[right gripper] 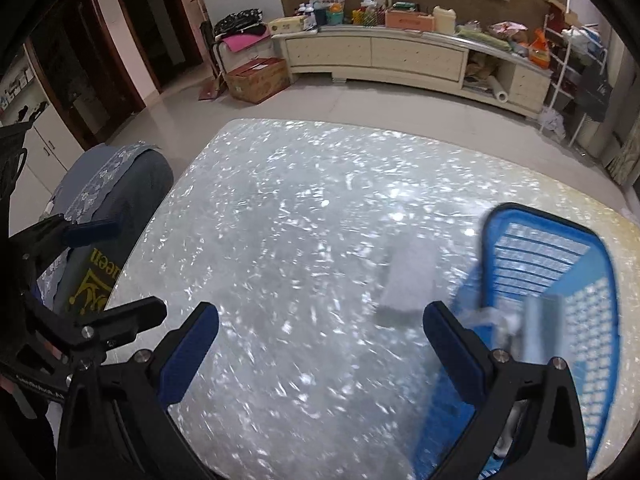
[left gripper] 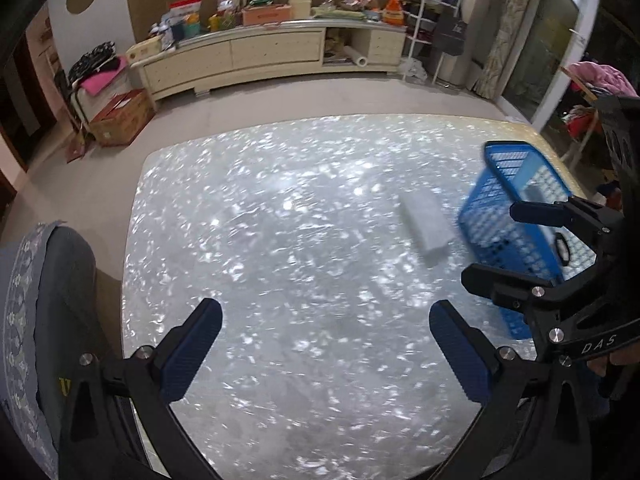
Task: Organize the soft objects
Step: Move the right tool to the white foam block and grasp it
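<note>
My left gripper [left gripper: 326,344] spread wide, nothing between fingers, over bare shiny table [left gripper: 280,240]. My right gripper [right gripper: 320,350] also spread, empty. Grey folded cloth [right gripper: 408,284] lies on table, far right of both, just beyond right gripper's right finger. Blue basket [right gripper: 560,264] beside cloth, further right; something pale inside, blurred.

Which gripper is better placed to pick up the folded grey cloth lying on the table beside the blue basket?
Right. The folded grey cloth lies just ahead of the open right gripper, beside the blue plastic mesh basket. The left gripper, also open, is farther off.
</note>
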The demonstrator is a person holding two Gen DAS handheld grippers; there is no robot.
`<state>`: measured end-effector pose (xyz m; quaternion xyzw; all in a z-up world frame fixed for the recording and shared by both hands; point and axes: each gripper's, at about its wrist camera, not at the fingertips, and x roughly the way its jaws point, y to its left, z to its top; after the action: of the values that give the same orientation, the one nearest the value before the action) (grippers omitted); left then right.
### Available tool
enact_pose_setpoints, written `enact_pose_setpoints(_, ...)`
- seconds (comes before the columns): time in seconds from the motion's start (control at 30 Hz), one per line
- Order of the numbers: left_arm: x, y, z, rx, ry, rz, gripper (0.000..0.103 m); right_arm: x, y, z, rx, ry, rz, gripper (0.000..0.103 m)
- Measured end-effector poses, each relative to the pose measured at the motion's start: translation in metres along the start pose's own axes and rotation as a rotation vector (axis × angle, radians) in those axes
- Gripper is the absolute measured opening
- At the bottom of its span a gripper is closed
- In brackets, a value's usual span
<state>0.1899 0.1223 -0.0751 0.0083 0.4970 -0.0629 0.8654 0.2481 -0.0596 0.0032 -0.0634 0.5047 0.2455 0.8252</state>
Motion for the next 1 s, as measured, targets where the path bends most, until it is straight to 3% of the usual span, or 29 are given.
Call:
enact_pose_setpoints(0.2, 0.041, 0.02, 0.006, -0.031, 0.03, 0.015, 0.103, 0.047, 0.005, 0.006, 0.022, 0.051, 0.021, 0.103)
enact_pose_setpoints(0.33, 0.065, 0.02, 0.011, -0.025, 0.023, 0.051, 0.103, 0.067, 0.005, 0.005, 0.003, 0.036, -0.057, 0.103)
enact_pose_setpoints(0.47, 0.074, 0.031, 0.016, -0.053, 0.018, 0.015, 0.103, 0.076, 0.004, 0.008, -0.017, -0.024, -0.159, 0.101)
enact_pose_setpoints(0.77, 0.092, 0.053, 0.018, -0.084, 0.035, 0.028, 0.103, 0.09, 0.012, 0.02, -0.05, -0.028, -0.088, 0.1)
enact_pose_setpoints(1.0, 0.105, 0.052, 0.018, -0.058, 0.047, 0.023, 0.103, 0.103, 0.006, 0.019, -0.018, 0.026, -0.098, 0.1)
